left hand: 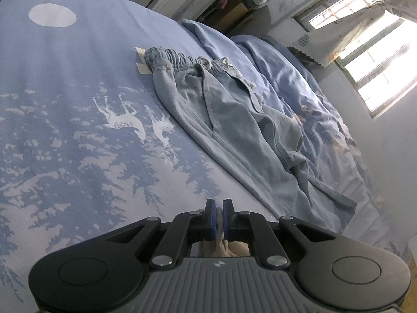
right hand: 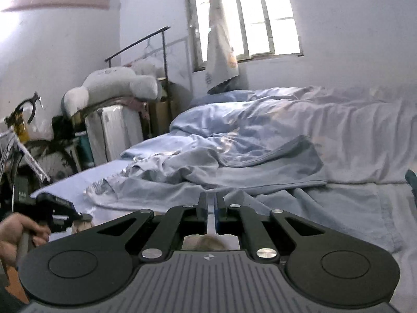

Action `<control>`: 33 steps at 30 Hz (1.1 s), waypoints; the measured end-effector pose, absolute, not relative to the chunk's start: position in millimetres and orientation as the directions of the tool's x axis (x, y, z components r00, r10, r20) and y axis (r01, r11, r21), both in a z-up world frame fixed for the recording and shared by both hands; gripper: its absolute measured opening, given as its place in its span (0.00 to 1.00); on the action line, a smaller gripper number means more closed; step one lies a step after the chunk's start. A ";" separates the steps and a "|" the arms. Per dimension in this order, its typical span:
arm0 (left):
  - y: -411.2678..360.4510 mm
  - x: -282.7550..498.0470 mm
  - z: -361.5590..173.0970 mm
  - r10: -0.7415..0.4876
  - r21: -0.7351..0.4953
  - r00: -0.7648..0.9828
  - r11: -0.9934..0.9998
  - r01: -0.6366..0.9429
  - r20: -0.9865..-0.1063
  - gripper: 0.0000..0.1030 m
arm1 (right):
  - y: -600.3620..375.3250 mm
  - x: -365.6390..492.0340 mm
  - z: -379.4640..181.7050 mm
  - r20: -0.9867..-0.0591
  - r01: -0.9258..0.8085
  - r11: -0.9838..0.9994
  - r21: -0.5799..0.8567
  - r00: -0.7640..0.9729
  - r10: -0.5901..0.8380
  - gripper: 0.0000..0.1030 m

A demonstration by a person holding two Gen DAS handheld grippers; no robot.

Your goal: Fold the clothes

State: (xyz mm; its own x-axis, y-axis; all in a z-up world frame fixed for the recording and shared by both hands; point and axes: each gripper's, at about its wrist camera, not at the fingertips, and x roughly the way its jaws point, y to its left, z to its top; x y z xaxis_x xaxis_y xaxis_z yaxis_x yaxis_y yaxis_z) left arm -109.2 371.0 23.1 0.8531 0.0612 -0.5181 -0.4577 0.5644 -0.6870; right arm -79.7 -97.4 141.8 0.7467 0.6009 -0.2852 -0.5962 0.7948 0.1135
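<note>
Left hand-held gripper (left hand: 219,204) closed, nothing visibly held; right hand-held gripper (right hand: 211,199) likewise. Trousers (left hand: 234,120) lie upper right of left, long axis diagonal, hem nearest.

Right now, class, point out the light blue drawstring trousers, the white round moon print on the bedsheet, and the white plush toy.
Light blue drawstring trousers (left hand: 234,120): left wrist view, leg fabric.
White round moon print (left hand: 52,15): left wrist view, its centre.
White plush toy (right hand: 112,86): right wrist view, its body.
</note>
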 end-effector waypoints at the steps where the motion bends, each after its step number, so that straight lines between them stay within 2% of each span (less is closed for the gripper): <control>1: 370.3 -108.8 22.9 0.062 -0.686 0.852 0.566 -0.458 -0.519 0.03 | -99.9 -78.9 142.4 -0.289 -0.596 0.796 0.111 0.747 0.599 0.06; 4: 368.6 -108.1 22.8 0.064 -0.682 0.851 0.569 -0.460 -0.521 0.03 | -102.6 -76.0 138.1 -0.341 -0.599 0.797 0.080 0.735 0.587 0.16; 6: 367.7 -107.7 22.8 0.066 -0.679 0.850 0.571 -0.462 -0.522 0.03 | -103.1 -74.8 131.8 -0.389 -0.612 0.789 0.064 0.712 0.584 0.36; 11: 362.8 -105.9 22.3 0.062 -0.679 0.849 0.571 -0.461 -0.525 0.03 | -92.6 -86.0 116.4 -0.476 -0.700 0.713 -0.029 0.637 0.606 0.39; 19: 358.6 -105.8 20.0 0.055 -0.677 0.847 0.574 -0.460 -0.529 0.03 | -68.4 -104.2 106.4 -0.518 -0.743 0.637 -0.207 0.635 0.572 0.38; 20: 358.6 -106.0 19.8 0.054 -0.676 0.847 0.575 -0.460 -0.529 0.03 | -63.9 -102.7 105.3 -0.516 -0.743 0.635 -0.211 0.636 0.574 0.33; 21: 358.9 -106.5 19.5 0.055 -0.675 0.846 0.577 -0.460 -0.530 0.03 | -58.5 -101.8 104.5 -0.510 -0.745 0.631 -0.217 0.638 0.577 0.21; 26: 362.0 -109.5 17.4 0.055 -0.675 0.843 0.573 -0.465 -0.535 0.03 | -28.9 -103.9 104.7 -0.424 -0.718 0.642 -0.270 0.687 0.590 0.07; 29: 364.1 -110.7 17.3 0.052 -0.678 0.844 0.571 -0.463 -0.534 0.03 | -9.2 -115.5 105.6 -0.390 -0.751 0.598 -0.279 0.658 0.644 0.06; 33: 365.3 -111.5 17.5 0.048 -0.679 0.845 0.572 -0.461 -0.533 0.03 | 19.3 -145.0 97.3 -0.397 -0.809 0.469 -0.354 0.584 0.708 0.06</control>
